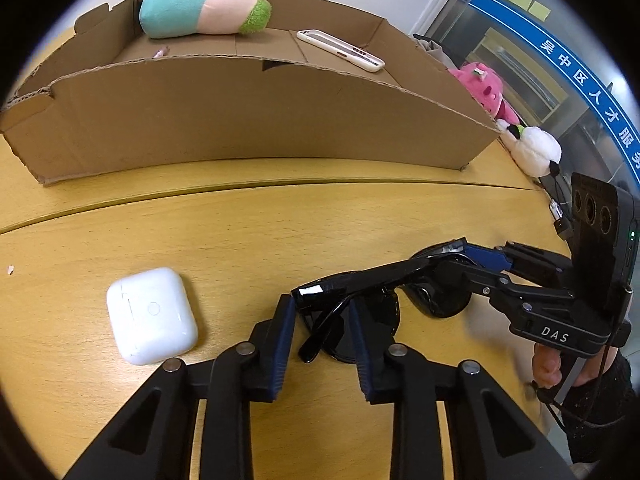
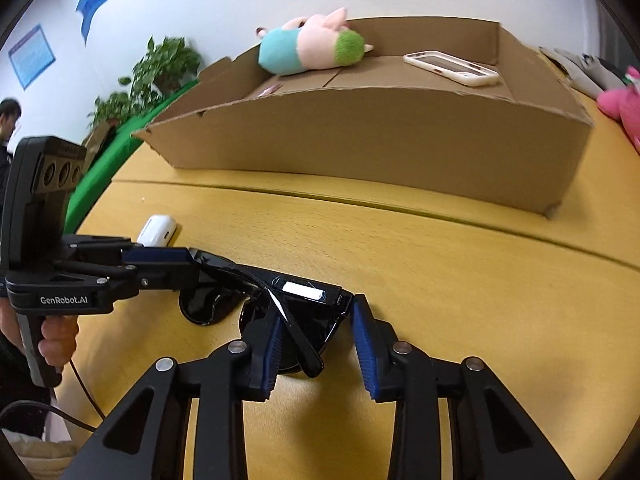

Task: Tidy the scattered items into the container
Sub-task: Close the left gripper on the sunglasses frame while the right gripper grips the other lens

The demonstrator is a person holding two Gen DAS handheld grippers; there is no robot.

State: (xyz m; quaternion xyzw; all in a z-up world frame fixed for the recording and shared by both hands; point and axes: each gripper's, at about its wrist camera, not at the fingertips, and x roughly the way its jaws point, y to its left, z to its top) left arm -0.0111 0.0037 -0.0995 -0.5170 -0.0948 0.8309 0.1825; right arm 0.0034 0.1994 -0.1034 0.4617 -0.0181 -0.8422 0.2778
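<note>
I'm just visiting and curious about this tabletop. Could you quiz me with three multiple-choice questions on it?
1. Where does the phone lie?
A. on the bare table
B. inside the cardboard box
C. on top of the plush pig

2. What colour are the sunglasses?
A. black
B. red
C. white

3. What state is the earbud case in?
A. lid open
B. split in two
C. lid shut

Answers:
1. B, since it rests on the box floor beside the pig.
2. A, since both frame and lenses are black.
3. C, since it lies on the table as one closed white shell.
</note>
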